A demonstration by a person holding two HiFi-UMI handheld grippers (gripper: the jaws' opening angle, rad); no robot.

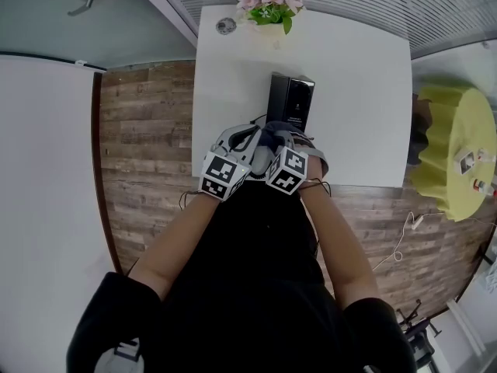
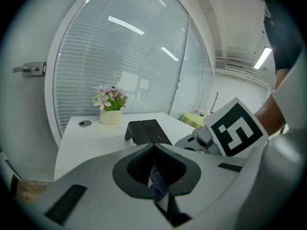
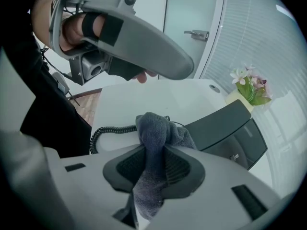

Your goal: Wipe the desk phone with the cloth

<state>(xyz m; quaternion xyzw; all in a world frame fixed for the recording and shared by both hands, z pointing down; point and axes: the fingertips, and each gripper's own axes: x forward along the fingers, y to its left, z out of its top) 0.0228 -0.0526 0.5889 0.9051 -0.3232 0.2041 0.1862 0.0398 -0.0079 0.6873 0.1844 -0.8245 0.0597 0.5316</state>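
The black desk phone (image 1: 290, 99) lies on the white desk (image 1: 357, 92), with its coiled cord (image 3: 108, 131) running toward the near edge. My right gripper (image 3: 156, 150) is shut on a dark grey cloth (image 3: 153, 133), which bunches up just in front of the phone (image 3: 225, 128). In the head view the cloth (image 1: 269, 135) sits at the phone's near end, between both grippers. My left gripper (image 2: 153, 150) hovers close beside the right one (image 1: 283, 138), jaws shut; only a thin bluish sliver shows in their slit. The phone (image 2: 146, 131) lies ahead of it.
A pot of pink flowers (image 1: 269, 6) and a round cable grommet (image 1: 226, 26) sit at the desk's far edge, against a glass wall with blinds. A yellow round table (image 1: 454, 146) stands to the right. A white cable (image 1: 400, 239) lies on the wooden floor.
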